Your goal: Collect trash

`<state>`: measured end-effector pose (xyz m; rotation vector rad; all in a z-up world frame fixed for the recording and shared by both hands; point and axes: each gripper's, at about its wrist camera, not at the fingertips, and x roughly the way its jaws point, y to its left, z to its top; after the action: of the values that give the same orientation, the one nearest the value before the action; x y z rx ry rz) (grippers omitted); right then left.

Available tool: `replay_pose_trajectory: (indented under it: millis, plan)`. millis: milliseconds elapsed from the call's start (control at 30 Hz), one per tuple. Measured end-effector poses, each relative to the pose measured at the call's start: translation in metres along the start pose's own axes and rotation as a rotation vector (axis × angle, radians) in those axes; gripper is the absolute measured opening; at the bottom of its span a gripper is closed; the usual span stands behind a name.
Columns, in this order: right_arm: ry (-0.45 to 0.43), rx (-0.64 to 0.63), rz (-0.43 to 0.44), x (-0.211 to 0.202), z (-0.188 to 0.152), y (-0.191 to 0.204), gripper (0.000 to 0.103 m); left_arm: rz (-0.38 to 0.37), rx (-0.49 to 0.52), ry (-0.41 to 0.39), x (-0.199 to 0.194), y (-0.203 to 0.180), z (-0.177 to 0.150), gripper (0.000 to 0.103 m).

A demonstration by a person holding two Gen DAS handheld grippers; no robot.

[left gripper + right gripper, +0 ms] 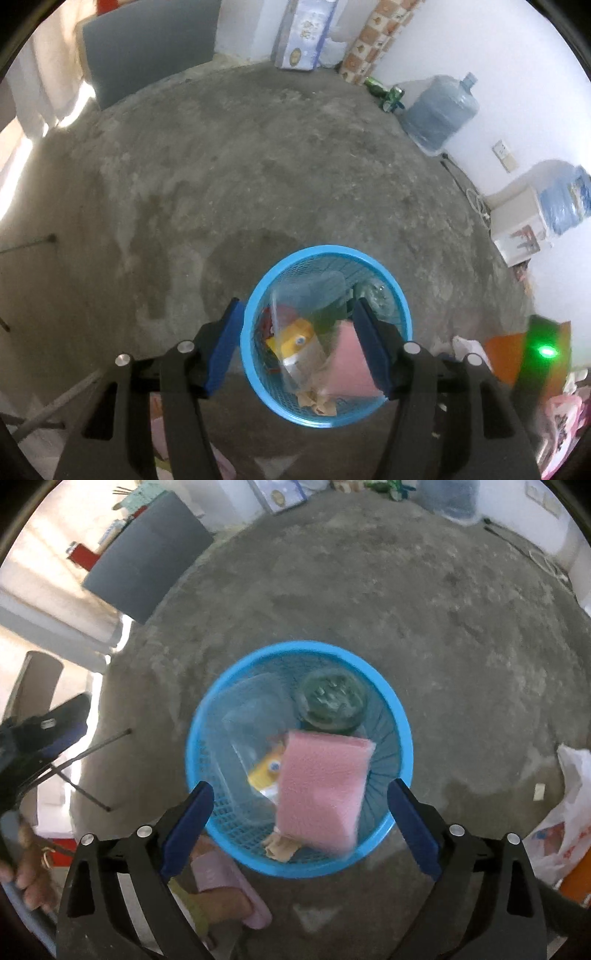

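Both grippers point down over the blue mesh basket (400,716) on the concrete floor (443,627). L gripper (299,339) has jaws apart w/ nothing pinched; R gripper (299,823) is spread wide, also empty. Pink sponge (321,790) sits in the basket on top of a yellow carton (264,770), clear plastic tub (255,716) & crumpled paper (280,847).

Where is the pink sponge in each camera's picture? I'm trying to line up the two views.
Left wrist view: the pink sponge is low and right of centre, just inside the near right blue finger, in the blue basket.
Right wrist view: it is near the middle, between the open fingers, blurred.
Shared landmark: the yellow carton left of it.
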<state>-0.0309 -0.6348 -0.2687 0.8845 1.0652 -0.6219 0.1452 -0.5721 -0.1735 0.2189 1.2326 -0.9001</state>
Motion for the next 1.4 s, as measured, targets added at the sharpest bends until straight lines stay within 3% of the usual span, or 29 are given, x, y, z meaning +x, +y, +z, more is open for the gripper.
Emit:
replay_pose_trajectory:
  millis: [200,367,467,567,700,900,1100,1300,1400]
  plan:
    - [0.004,0.043,-0.002,-0.002,-0.008,-0.007,0.091,-0.015,0.042,-0.061,-0.028,-0.003,-0.003,0.060]
    - [-0.059,0.026,0.009,-0.038,-0.016,0.001,0.091,-0.072,0.062,-0.108,-0.065,-0.012,-0.008,0.060]
    - [-0.127,-0.006,0.027,-0.071,-0.025,0.013,0.091,-0.078,0.122,-0.165,-0.108,-0.021,-0.024,0.062]
    - [-0.210,-0.054,0.039,-0.111,-0.039,0.032,0.093,-0.026,0.155,-0.264,-0.158,-0.018,-0.051,0.073]
    - [-0.341,-0.155,0.043,-0.166,-0.071,0.072,0.095,0.000,0.165,-0.312,-0.214,0.001,-0.093,0.082]
    - [-0.482,-0.286,0.007,-0.208,-0.112,0.130,0.095,0.069,0.154,-0.410,-0.286,0.045,-0.161,0.097]
    - [-0.619,-0.333,-0.001,-0.233,-0.141,0.168,0.095,0.155,0.092,-0.495,-0.332,0.088,-0.211,0.098]
    - [-0.669,-0.371,-0.021,-0.245,-0.170,0.204,0.095,0.221,-0.021,-0.569,-0.357,0.118,-0.243,0.098]
    - [-0.687,-0.402,-0.033,-0.246,-0.185,0.217,0.095,0.291,-0.091,-0.578,-0.364,0.132,-0.254,0.098]
